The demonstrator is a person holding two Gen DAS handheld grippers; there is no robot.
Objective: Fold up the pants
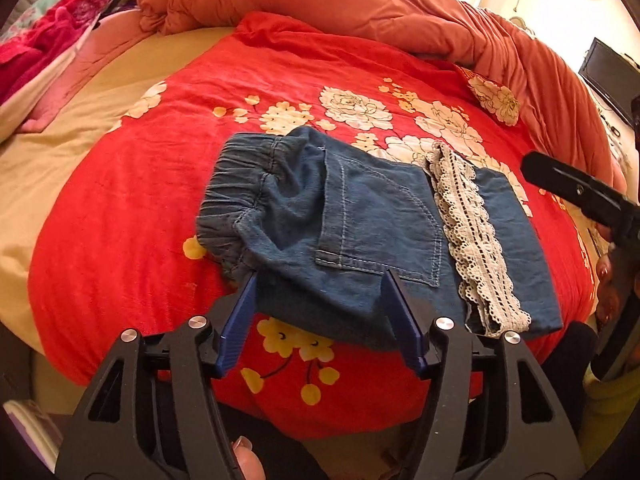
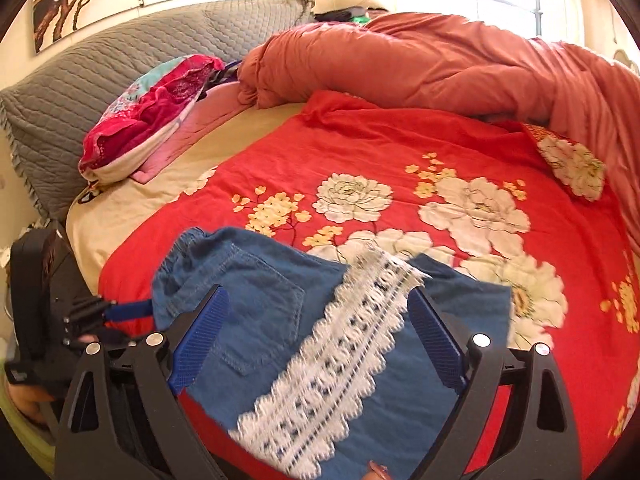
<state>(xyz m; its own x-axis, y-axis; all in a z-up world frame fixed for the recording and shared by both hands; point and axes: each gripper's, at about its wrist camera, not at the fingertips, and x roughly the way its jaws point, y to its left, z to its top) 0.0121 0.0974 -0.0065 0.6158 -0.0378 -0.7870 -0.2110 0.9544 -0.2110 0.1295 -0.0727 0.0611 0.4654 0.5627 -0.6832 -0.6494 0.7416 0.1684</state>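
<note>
Small blue denim pants with an elastic waistband at the left, a back pocket and a white lace trim band lie folded on the red floral bedspread. My left gripper is open, its blue fingers either side of the near fold edge, empty. In the right wrist view the pants and lace fill the lower middle. My right gripper is open just above them, holding nothing. The right gripper's black finger also shows at the right edge of the left wrist view.
An orange quilt is bunched along the far side of the bed. A pink and teal pile of bedding lies at the back left against a grey quilted headboard. A beige sheet shows on the left.
</note>
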